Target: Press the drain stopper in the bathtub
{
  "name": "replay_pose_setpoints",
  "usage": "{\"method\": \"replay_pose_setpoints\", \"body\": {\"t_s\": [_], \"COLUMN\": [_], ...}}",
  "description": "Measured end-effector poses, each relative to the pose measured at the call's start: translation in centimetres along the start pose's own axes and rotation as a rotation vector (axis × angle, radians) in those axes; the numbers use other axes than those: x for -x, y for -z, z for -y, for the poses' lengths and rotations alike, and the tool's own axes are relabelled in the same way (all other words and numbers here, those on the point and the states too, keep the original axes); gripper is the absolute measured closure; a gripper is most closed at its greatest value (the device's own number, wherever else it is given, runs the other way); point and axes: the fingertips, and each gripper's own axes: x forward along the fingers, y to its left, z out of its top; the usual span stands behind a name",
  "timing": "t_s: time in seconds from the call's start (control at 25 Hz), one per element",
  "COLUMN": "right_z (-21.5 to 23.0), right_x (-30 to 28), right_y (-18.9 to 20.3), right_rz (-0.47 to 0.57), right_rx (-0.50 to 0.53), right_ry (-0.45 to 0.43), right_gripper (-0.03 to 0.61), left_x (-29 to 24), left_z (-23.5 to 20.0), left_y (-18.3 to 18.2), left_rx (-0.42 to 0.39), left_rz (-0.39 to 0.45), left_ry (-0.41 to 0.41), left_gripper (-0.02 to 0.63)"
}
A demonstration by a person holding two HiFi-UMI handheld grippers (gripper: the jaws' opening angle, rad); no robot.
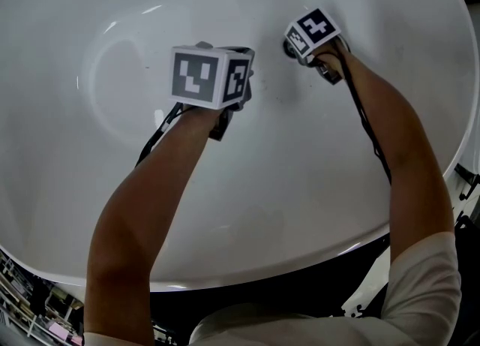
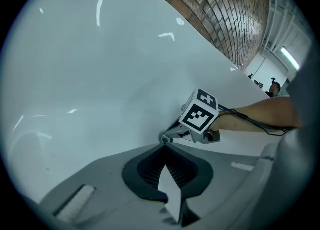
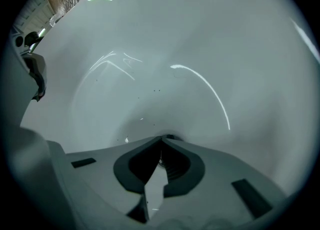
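Drain stopper [image 3: 171, 136], a small dark round piece set in the floor of the glossy white bathtub [image 1: 112, 149], shows only as a sliver just past the tips of the right gripper [image 3: 161, 141]. That gripper's grey jaws are clenched tip to tip with nothing between them, and they point straight down at the stopper. Whether the tips actually touch it cannot be made out.

In the head view the right gripper's white cube with black square markers [image 1: 313, 31] sits above the drain spot. The person's bare right forearm [image 1: 390, 134] stretches down into the tub, with a thin black cable [image 1: 373, 138] running along it.

The left gripper [image 2: 165, 146] is just beside it, to the left, over bare tub floor. Its jaws are also pressed together and hold nothing, and they are aimed toward the tip of the right gripper. Its own marker cube [image 1: 210, 74] and the left forearm [image 1: 142, 217] fill the middle of the head view.

A white short sleeve [image 1: 427, 292] shows at the lower right. Beyond the tub's curved rim, the left gripper view takes in a brown brick wall [image 2: 215, 4].
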Motion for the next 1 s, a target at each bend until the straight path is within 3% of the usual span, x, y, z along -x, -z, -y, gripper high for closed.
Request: {"method": "replay_pose_setpoints", "body": {"t_s": [0.44, 1.0], "right_z": [0.2, 0.1], "right_x": [-2.7, -3.2], "right_y": [2.7, 2.5], "right_rz": [-0.057, -0.069], "right_rx": [0.011, -0.004], "right_ry": [0.021, -0.011], "right_gripper": [0.566, 0.565], "left_x": [-0.4, -0.5], "left_z": [0.7, 0.4], "left_y": [1.9, 3.4], "left_rx": [0.025, 0.031], "left_rz": [-0.039, -0.06], "left_ry": [0.043, 0.048], "left_gripper": [0.607, 0.607]}}
